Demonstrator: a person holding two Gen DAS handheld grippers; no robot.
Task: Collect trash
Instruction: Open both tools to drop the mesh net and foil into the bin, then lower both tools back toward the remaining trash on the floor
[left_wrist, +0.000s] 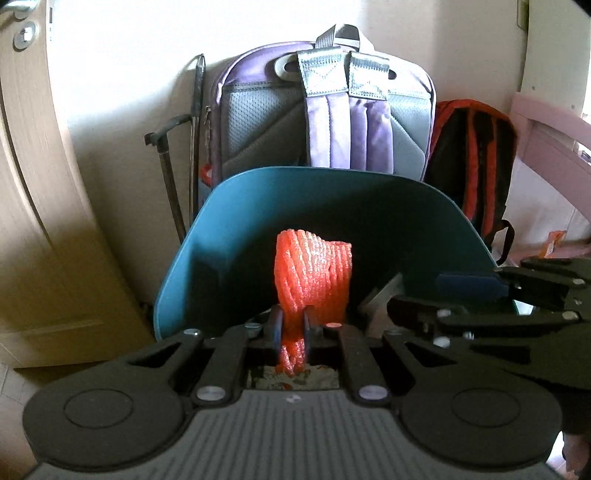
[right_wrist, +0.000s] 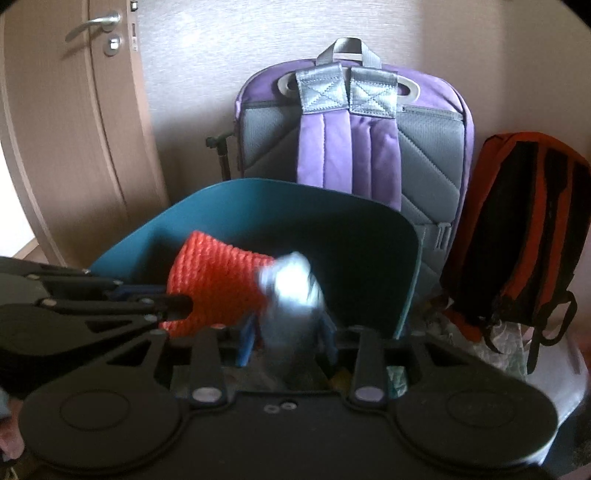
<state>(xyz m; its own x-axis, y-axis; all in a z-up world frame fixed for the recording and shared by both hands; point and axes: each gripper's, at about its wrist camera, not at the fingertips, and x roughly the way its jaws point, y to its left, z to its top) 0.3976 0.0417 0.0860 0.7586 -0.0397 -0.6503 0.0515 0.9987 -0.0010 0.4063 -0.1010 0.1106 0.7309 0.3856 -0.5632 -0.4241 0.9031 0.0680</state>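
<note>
left wrist view: orange foam net pinched tight in the left gripper (left_wrist: 293, 328), right over the teal bin (left_wrist: 192, 266).

the blue pads are clamped on the lower end of the orange foam net (left_wrist: 314, 273) and the rest sticks up in front of the bin's raised lid. over on the right wrist view the right gripper (right_wrist: 288, 341) has a blurry silvery-white wad (right_wrist: 291, 291) between its fingers, jaws part open, can't tell if the pads really bite it. behind the bin a purple backpack (right_wrist: 354, 147) leans on the wall, a black and orange backpack (right_wrist: 517, 229) beside it, a wooden door (right_wrist: 70, 122) off to the left.
</note>
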